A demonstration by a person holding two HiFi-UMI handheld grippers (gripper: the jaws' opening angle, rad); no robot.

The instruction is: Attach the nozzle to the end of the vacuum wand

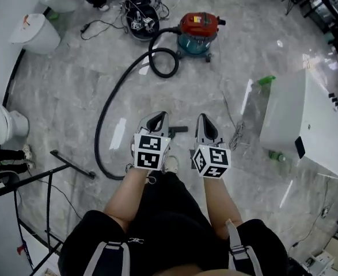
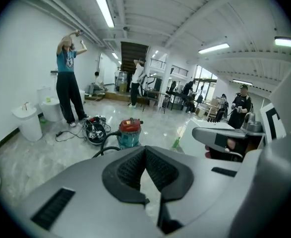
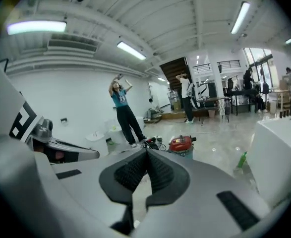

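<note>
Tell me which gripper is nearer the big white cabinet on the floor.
Right. The right gripper is held up on the white cabinet's side; the left gripper sits beside it, farther off, toward the black hose.

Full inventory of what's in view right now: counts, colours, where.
vacuum cleaner: one, red lid on teal drum, floor ahead
hose: one, black, curves from the vacuum cleaner toward the person's feet
black part: one, on the floor between the grippers; nozzle or wand, cannot tell
bins: two, white, far left
cabinet: one, white, right
spray bottle: one, green, beside the cabinet
cable bundle: one, black, behind the vacuum cleaner
bystander: one, teal top, arms raised
left gripper: grey, shut, empty
right gripper: grey, shut, empty
</note>
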